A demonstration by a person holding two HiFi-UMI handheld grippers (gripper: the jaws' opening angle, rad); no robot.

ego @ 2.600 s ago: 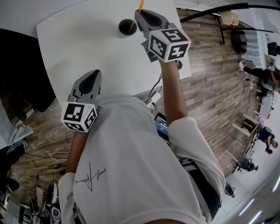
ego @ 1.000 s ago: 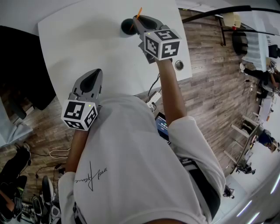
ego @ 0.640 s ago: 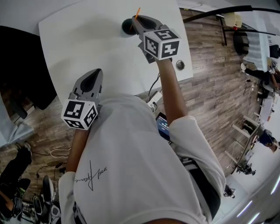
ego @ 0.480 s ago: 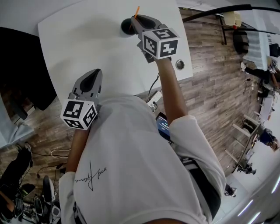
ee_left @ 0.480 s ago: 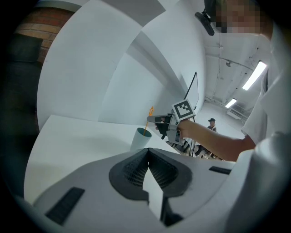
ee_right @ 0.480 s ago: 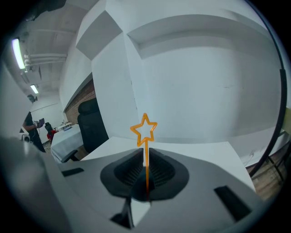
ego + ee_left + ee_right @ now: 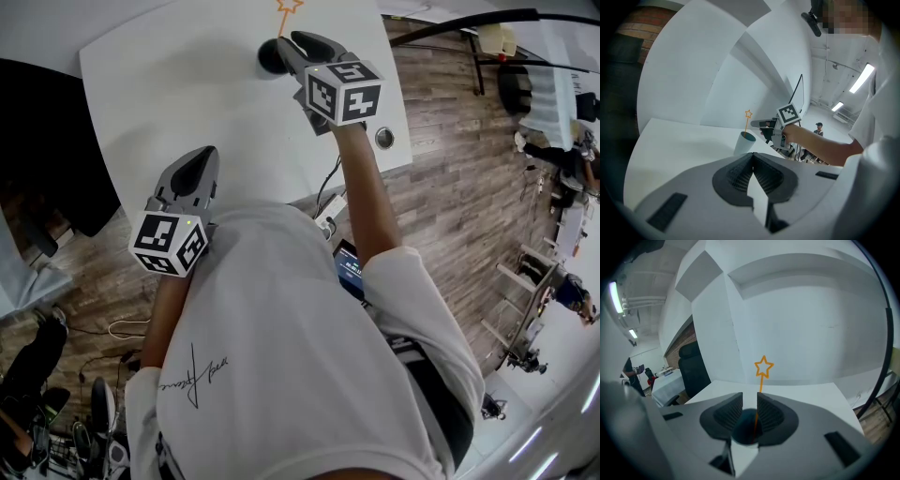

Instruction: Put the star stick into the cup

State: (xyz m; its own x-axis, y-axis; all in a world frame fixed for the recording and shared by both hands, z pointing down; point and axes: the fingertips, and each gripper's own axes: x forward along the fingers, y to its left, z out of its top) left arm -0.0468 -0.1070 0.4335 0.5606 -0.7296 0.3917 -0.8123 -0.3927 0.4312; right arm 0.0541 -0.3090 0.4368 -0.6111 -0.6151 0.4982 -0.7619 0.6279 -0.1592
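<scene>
1. One orange star stick point(image 7: 287, 6) stands in the cup point(image 7: 271, 55) at the far side of the white table point(image 7: 169, 94), its star well above the rim
2. Half a second ago only a short slanted orange length showed at the tip of the right gripper point(image 7: 294, 41); now the star outline shows past the cup, while the gripper sits just beside the cup much as before
3. Seen along the right gripper's own jaws, they stand a narrow gap apart over the cup's dark mouth, and the stick rises through that gap close to one jaw; whether it touches that jaw I cannot tell
4. Only the left gripper view shows the cup side-on, pale outside and teal within, with the stick upright in it
5. Over by the table's near edge the left gripper point(image 7: 199, 161) has its jaws pressed together on nothing, where it was earlier
6. Each gripper's cube bears black-and-white square markers; the cursive print on the person's white shirt point(image 7: 281, 356) is too small to read
</scene>
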